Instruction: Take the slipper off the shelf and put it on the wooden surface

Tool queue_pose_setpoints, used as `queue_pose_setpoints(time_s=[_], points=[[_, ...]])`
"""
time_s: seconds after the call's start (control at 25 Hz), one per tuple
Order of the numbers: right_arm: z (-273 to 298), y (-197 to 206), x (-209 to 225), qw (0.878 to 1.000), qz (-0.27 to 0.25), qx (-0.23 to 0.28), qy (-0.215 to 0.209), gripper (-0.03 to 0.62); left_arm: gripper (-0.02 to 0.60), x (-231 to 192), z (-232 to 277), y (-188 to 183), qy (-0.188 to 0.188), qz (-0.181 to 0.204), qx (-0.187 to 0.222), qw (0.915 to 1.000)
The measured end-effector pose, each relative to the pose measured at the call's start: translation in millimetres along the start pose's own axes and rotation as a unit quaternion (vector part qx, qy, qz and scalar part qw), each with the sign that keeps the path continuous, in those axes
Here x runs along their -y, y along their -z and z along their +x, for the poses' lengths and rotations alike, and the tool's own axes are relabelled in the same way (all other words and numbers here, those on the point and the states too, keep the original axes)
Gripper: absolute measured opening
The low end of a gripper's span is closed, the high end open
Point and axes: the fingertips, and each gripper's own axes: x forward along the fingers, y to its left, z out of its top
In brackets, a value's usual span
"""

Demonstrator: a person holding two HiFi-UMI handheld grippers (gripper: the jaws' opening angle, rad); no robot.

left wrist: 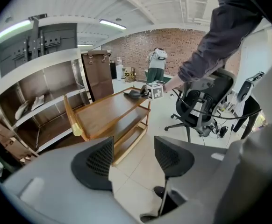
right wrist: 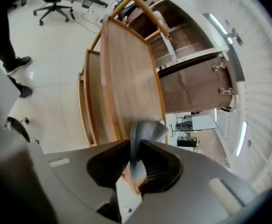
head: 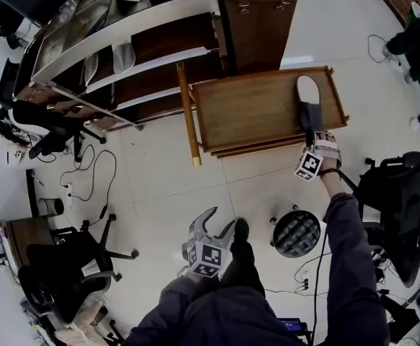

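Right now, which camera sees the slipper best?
The head view: the whole slipper lies on the wooden top, held by the right gripper. The right gripper view shows only its grey strap pinched close up; the left gripper view shows it tiny, far away.

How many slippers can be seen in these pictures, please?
3. One slipper is at the wooden cart, gripped by the right tool; two slippers lie side by side on the shelf. Others may be hidden.
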Motion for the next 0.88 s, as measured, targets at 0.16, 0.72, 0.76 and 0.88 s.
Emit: queue_pose_setpoints(time_s=[0.16,0.72,0.76,0.88], points=[[-87,-18,41,0.995,0.058,0.072,0.037,0.063,0.275,-6,-31,-12,-0.016,-0.005,0.038,0.9991],[-424,-310,40,0.95,0.198,0.24,0.024,0.063,0.237,-148,-170,7,-0.092,-0.045,0.152,0.983],[-432,-338,38,0.947,0.204,0.247,0.016,0.063,0.23,-168,-182,11,-0.099,-0.048,0.157,0.9814],[-440,-405,45,0.944,0.201,0.263,0.006,0.063,0.224,-221,-211,29,-0.117,-0.074,0.168,0.9759]])
